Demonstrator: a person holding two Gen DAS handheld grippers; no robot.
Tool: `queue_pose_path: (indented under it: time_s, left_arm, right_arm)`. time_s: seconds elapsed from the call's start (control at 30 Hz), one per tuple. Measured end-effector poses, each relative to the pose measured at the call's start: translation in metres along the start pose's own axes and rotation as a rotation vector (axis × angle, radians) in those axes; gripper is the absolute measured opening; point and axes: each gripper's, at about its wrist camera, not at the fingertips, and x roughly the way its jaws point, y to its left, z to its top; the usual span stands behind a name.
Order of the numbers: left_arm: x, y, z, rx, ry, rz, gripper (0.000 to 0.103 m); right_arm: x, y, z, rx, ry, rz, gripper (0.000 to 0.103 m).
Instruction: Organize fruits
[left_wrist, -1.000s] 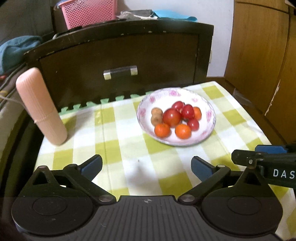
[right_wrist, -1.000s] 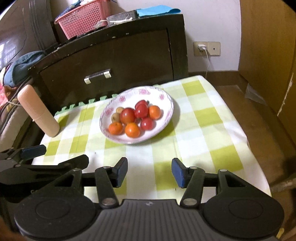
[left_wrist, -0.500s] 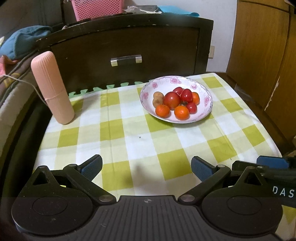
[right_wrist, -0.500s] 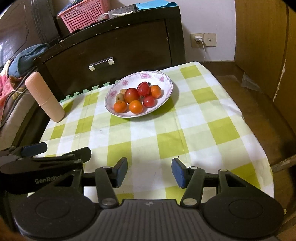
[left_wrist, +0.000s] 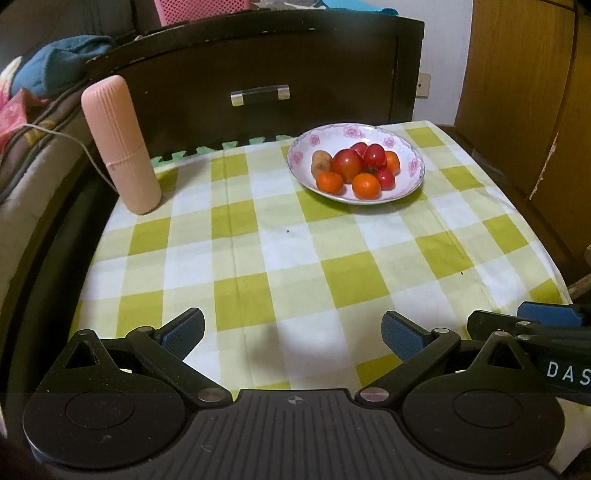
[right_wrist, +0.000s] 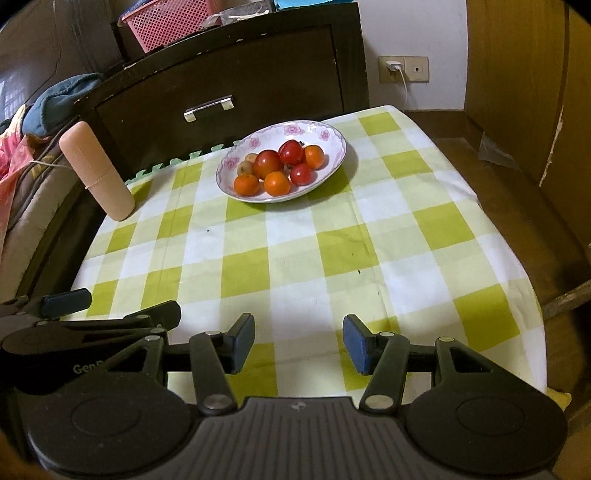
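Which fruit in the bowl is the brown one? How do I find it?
Find the flowered white bowl at the far end of the checked tablecloth. The brown fruit sits at the pile's left edge, dull and tan beside shiny red and orange ones.

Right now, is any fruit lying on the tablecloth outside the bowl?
No, every fruit sits inside the flowered bowl; the checked tablecloth holds none.
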Motion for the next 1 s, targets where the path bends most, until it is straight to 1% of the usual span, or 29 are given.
queue_pose_path:
  time_s: [0.4,1.0]
  left_arm:
    - [-0.006,0.002,-0.016,-0.013,0.024,0.004,0.103]
    - [-0.009,0.005,-0.028,-0.038,0.05,0.0,0.101]
  right_arm:
    - [-0.005,0.005,-0.015,-0.006,0.023,-0.015,0.051]
    - [-0.006,0.008,-0.025,-0.015,0.044,-0.011,0.051]
